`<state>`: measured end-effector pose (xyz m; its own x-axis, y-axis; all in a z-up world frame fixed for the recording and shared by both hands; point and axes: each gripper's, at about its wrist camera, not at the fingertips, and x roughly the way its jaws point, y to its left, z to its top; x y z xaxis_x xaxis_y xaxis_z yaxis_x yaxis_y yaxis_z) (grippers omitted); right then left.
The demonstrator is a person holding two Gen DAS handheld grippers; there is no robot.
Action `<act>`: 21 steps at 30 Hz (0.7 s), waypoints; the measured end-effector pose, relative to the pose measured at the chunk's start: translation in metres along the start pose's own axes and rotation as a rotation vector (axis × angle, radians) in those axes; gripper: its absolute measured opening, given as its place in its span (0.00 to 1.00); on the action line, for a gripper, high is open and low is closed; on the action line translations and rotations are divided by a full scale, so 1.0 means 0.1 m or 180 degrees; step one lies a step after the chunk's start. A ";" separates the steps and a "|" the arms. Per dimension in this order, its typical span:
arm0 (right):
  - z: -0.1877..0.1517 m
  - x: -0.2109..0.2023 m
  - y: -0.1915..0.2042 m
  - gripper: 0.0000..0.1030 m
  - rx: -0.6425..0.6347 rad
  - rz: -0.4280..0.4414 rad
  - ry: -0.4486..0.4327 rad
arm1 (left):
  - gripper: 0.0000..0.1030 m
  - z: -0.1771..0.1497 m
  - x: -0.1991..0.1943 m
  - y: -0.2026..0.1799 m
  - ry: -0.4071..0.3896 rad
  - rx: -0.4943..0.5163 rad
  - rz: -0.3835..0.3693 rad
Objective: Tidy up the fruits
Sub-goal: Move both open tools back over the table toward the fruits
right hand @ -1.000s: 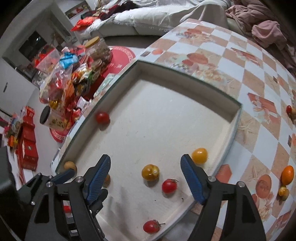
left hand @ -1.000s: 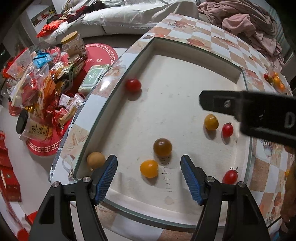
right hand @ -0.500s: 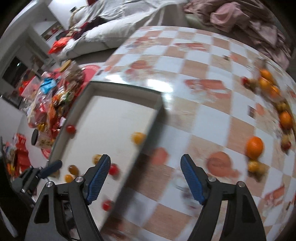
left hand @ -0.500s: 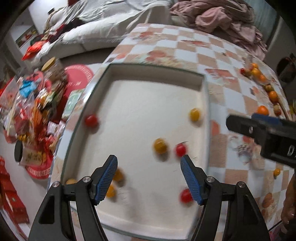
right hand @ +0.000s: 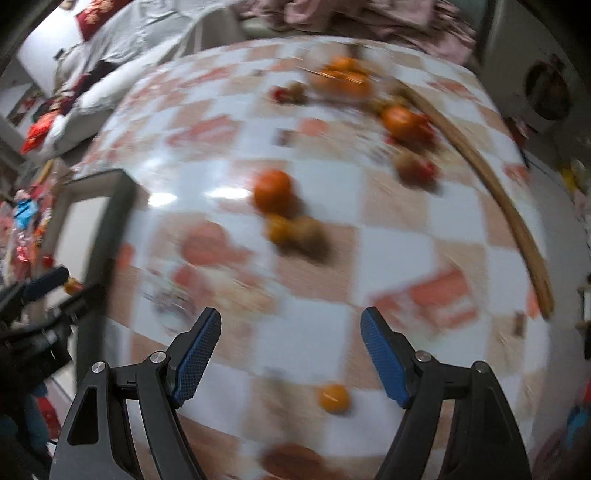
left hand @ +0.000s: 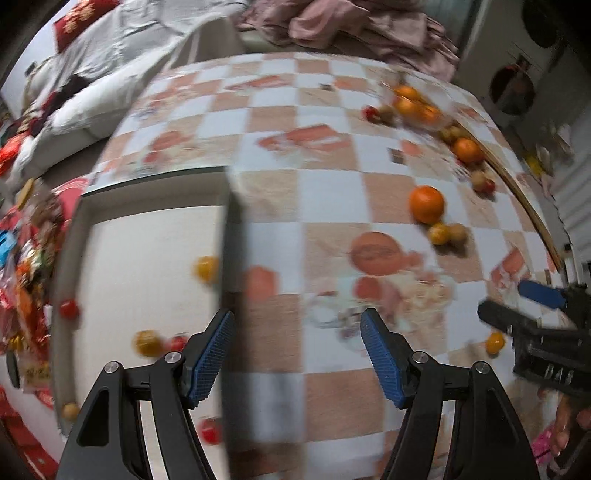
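Observation:
Both views are motion-blurred. A white tray [left hand: 147, 192] at the left of the checkered table holds several small red and yellow tomatoes [left hand: 205, 267]. Loose fruit lies on the cloth to the right: an orange [left hand: 426, 204] with two small yellowish fruits [left hand: 439, 233], a further cluster [left hand: 410, 105] at the back, and a small yellow fruit [left hand: 495, 342]. My left gripper [left hand: 297, 354] is open and empty above the tray's right rim. My right gripper [right hand: 290, 360] is open and empty, just beyond a small yellow-orange fruit [right hand: 333, 398]; the orange [right hand: 272, 191] lies farther ahead.
A curved wooden strip [right hand: 491, 184] runs along the table's right side. Snack packets [left hand: 22, 266] pile on the floor left of the tray. A sofa with bedding [left hand: 110, 74] and clothes [left hand: 351, 26] lies behind the table. The right gripper shows at the left view's right edge [left hand: 535, 314].
Both grippers have swung right, from over the tray toward the loose fruit on the checkered cloth. Both stay open and empty.

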<state>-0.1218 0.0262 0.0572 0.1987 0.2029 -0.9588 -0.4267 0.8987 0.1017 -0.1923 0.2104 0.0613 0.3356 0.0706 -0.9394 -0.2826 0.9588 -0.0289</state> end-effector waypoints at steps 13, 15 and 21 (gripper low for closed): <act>-0.46 0.13 -0.15 0.59 -0.0010 0.0018 0.0090 | 0.69 0.32 0.53 -0.76 0.0067 0.0338 -0.0291; -0.46 0.13 -0.15 0.58 -0.0035 0.0000 0.0050 | 0.69 0.38 0.57 -0.82 0.0062 0.0362 -0.0308; -0.46 0.14 -0.15 0.56 -0.0079 -0.0019 0.0010 | 0.69 0.51 0.67 -0.99 0.0039 0.0399 -0.0307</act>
<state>-0.1533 -0.0028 0.0299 0.1986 0.1964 -0.9602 -0.4474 0.8899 0.0895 -0.0959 0.1341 0.0186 0.3445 -0.0262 -0.9384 -0.1350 0.9878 -0.0771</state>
